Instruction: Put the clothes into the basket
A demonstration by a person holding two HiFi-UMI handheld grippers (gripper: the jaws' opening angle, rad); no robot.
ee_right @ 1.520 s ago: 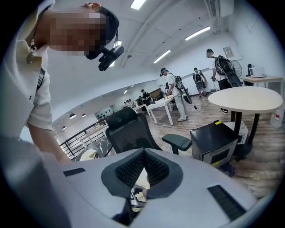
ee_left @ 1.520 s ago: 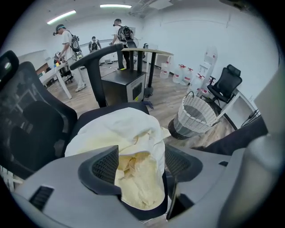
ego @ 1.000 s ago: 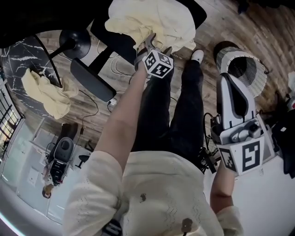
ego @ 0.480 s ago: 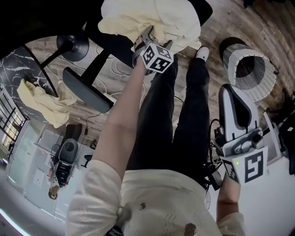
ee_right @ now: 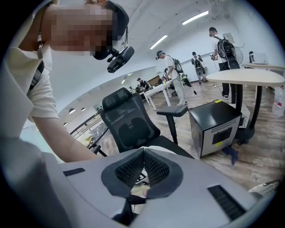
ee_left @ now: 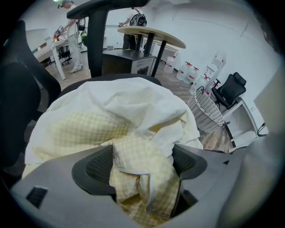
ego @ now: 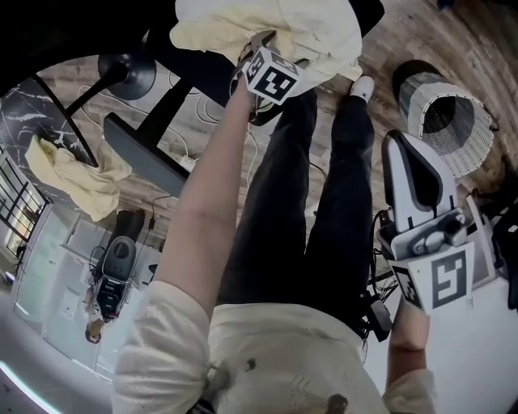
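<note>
Wide apart, the left claw point(ee_left: 142, 165) has its jaws sunk into the pale yellow clothes point(ee_left: 120, 107). They have just been opening. A checked fold of cloth is bunched up between the two dark pads, which lie against it loosely and do not clamp it. In the head view this left claw point(ego: 261, 42) is at the top centre of the frame, at the end of a bare forearm. It points steeply down into the clothes point(ego: 275, 23), which are heaped on the seat of a black office chair point(ego: 206, 77).

The right claw point(ee_right: 143, 156) is clenched, its ribbed pads meeting at the tip with nothing between them. In the head view the right claw point(ego: 405, 154) hangs at the right side of the frame. It is beside the person's black trousers point(ego: 324, 202) and well apart from the clothes.

The white wire basket point(ego: 455, 121) stands on the wooden floor at the upper right of the head view, just above the right claw. The left gripper view shows the basket point(ee_left: 205, 111) at the right, beyond the heap. Another yellow cloth point(ego: 73, 174) lies at the left edge of the head view.
</note>
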